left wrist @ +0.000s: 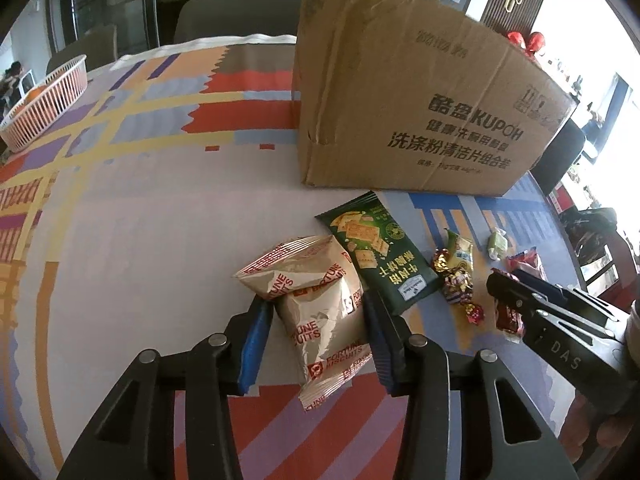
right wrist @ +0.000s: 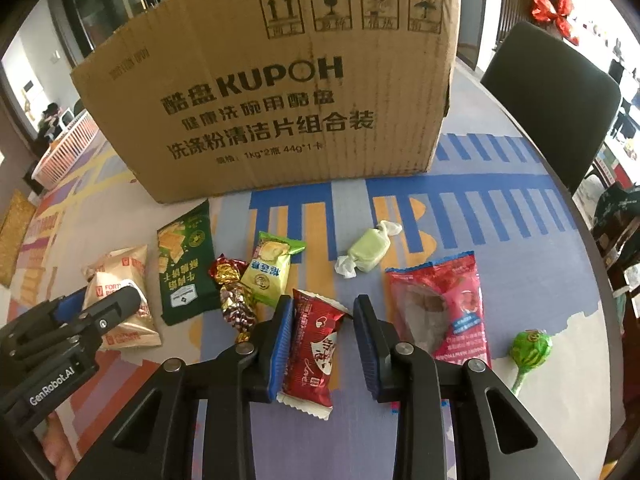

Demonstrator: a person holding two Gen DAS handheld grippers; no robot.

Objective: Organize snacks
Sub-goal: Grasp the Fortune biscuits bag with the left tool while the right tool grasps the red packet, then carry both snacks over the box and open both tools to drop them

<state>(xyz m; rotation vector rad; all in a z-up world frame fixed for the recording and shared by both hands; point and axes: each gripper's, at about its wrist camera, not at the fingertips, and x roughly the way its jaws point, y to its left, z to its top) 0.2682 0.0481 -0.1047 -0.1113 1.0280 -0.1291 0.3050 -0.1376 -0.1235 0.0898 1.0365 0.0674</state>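
Snacks lie on the patterned tablecloth in front of a cardboard box (left wrist: 404,92), which also fills the back of the right wrist view (right wrist: 280,76). My left gripper (left wrist: 318,324) is open around two beige Fortune Biscuits packets (left wrist: 320,304); its blue pads stand beside the packets, touching or nearly so. My right gripper (right wrist: 320,340) is open around a dark red snack packet (right wrist: 314,350), the left pad close to it and the right pad apart from it. A green cracker bag (right wrist: 186,268) lies between the two grippers.
Other snacks lie nearby: a yellow-green packet (right wrist: 270,274), foil-wrapped candies (right wrist: 234,296), a pale green candy (right wrist: 368,256), a large red packet (right wrist: 444,304) and a green lollipop (right wrist: 532,350). A white basket (left wrist: 44,100) stands far left. A dark chair (right wrist: 556,96) stands at the right.
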